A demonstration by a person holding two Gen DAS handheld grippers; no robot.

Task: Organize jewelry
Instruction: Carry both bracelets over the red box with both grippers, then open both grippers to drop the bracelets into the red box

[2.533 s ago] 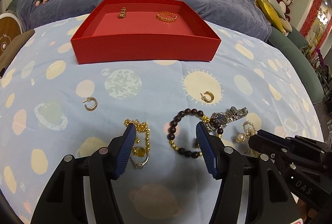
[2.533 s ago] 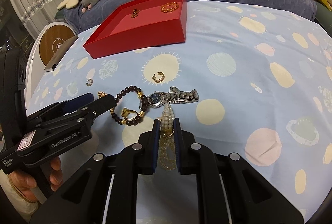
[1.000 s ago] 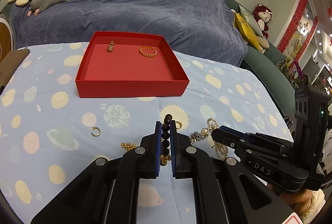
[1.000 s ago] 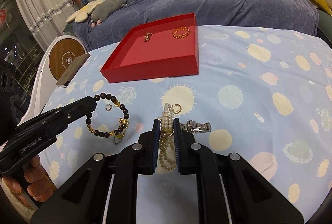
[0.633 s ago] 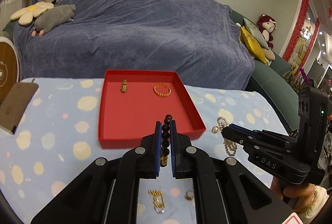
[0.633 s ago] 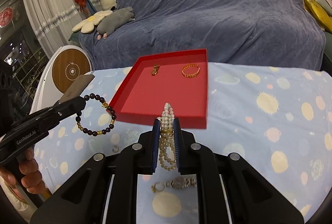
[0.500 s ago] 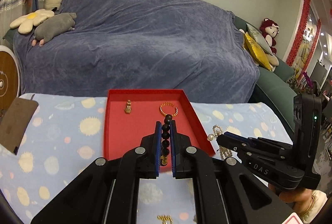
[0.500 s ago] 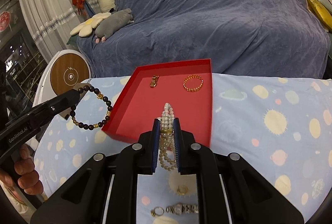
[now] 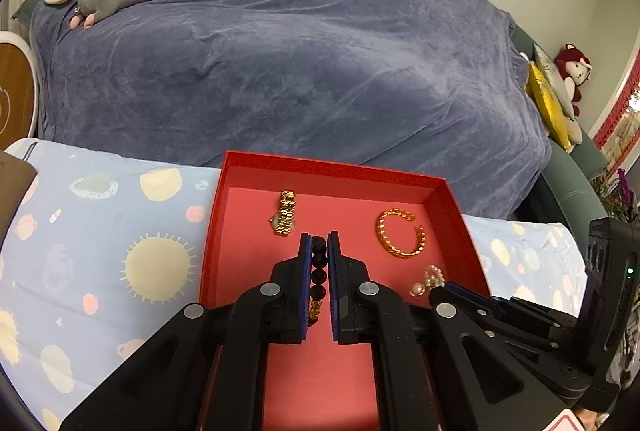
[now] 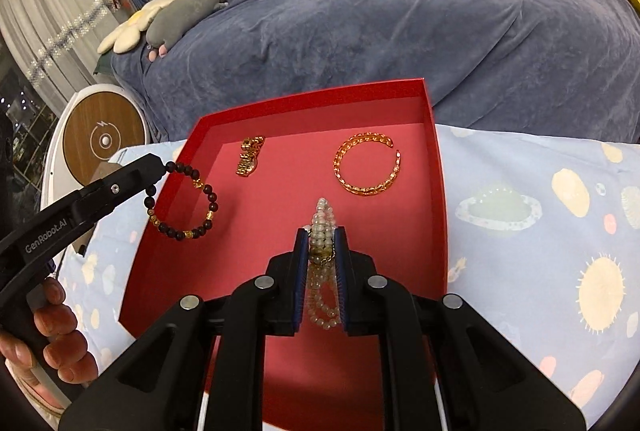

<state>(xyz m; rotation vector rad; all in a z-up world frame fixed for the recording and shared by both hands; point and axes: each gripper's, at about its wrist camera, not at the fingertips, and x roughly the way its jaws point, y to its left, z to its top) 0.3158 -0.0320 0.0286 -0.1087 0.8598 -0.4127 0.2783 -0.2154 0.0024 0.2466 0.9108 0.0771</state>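
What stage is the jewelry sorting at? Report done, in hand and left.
Done: a gold watch and a gold chain bangle lie in the red tray. In hand: the left gripper is shut on the dark bead bracelet and the right gripper on the pearl bracelet, both over the tray. Left: releasing both; no other loose pieces show in these views.

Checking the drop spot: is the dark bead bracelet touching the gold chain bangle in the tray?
Apart. In the right wrist view the dark bead bracelet hangs from the left gripper, across bare tray floor from the gold chain bangle.
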